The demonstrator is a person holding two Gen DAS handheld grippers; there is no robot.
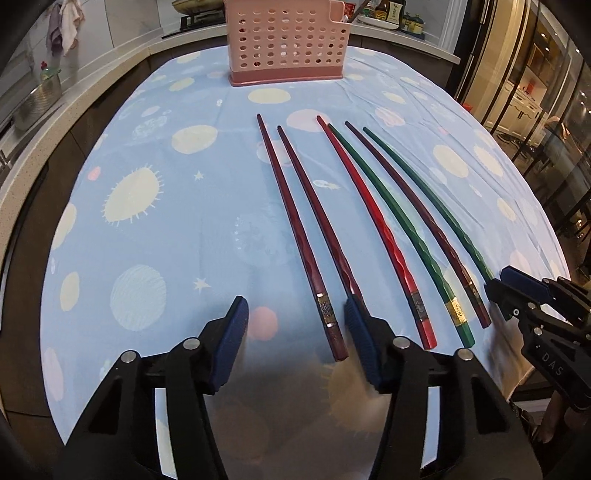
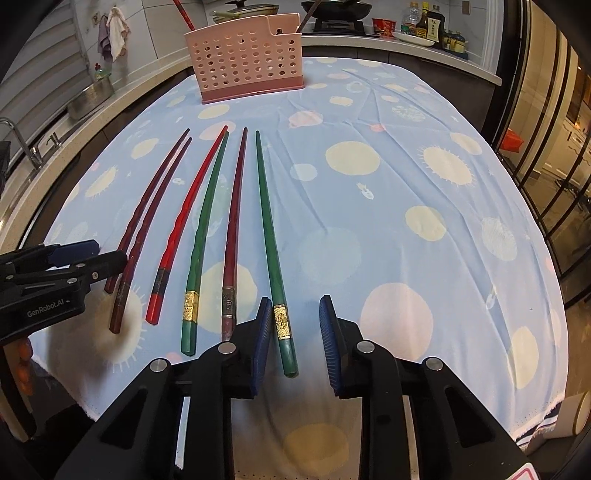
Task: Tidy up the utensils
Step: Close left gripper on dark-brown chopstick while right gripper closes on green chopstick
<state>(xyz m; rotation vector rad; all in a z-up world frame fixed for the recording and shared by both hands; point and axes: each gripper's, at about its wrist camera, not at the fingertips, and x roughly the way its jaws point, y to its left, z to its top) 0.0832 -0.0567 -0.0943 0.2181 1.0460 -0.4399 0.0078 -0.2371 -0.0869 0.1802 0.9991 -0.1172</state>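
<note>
Several chopsticks lie side by side on the blue tablecloth, thick ends toward me. In the left wrist view my left gripper stands open around the end of the leftmost dark red chopstick. That chopstick lies close to the right finger, which covers part of a second dark red chopstick. In the right wrist view my right gripper is open around the end of the rightmost green chopstick. This one sits against the left pad, apart from the right one. A pink perforated holder stands at the far side.
Between the two end chopsticks lie a red chopstick, a green one and a maroon one. A red chopstick sticks up from the holder. A kitchen counter with a sink, stove and bottles rings the table.
</note>
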